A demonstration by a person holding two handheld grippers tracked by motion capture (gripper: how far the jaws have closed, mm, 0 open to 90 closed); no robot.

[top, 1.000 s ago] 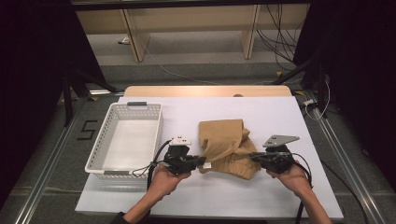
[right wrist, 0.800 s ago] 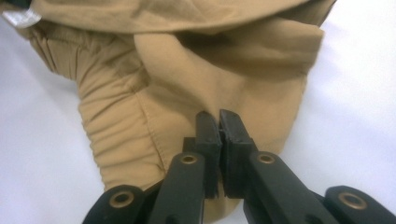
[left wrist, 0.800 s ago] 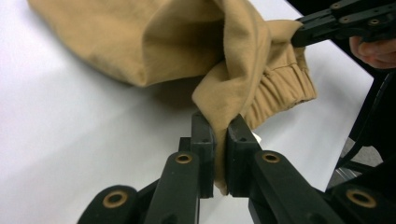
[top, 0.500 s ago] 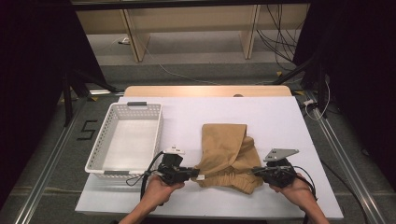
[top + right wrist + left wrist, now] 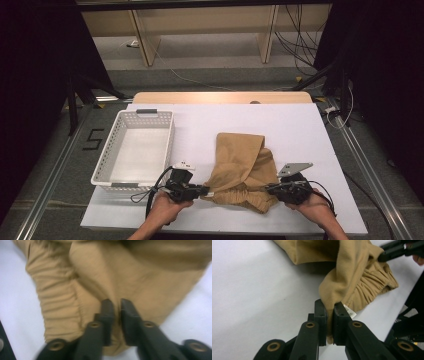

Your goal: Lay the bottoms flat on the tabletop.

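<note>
Shorts (image 5: 241, 170) lie bunched at the worktop's (image 5: 300, 130) near edge, both my grippers' jaws clenched on the waistband, and I fear the left gripper's (image 5: 330, 315) thin pinch may slip if I pull them apart.

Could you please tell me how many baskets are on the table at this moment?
1: a white slotted basket stands on the table's left side, left of the tan garment and apart from it. No other basket shows.

L gripper (image 5: 329, 315) jaws clamped on tan garment (image 5: 352, 277) fold, white tag (image 5: 350, 310) beside; R gripper (image 5: 399, 250) top right.
</note>
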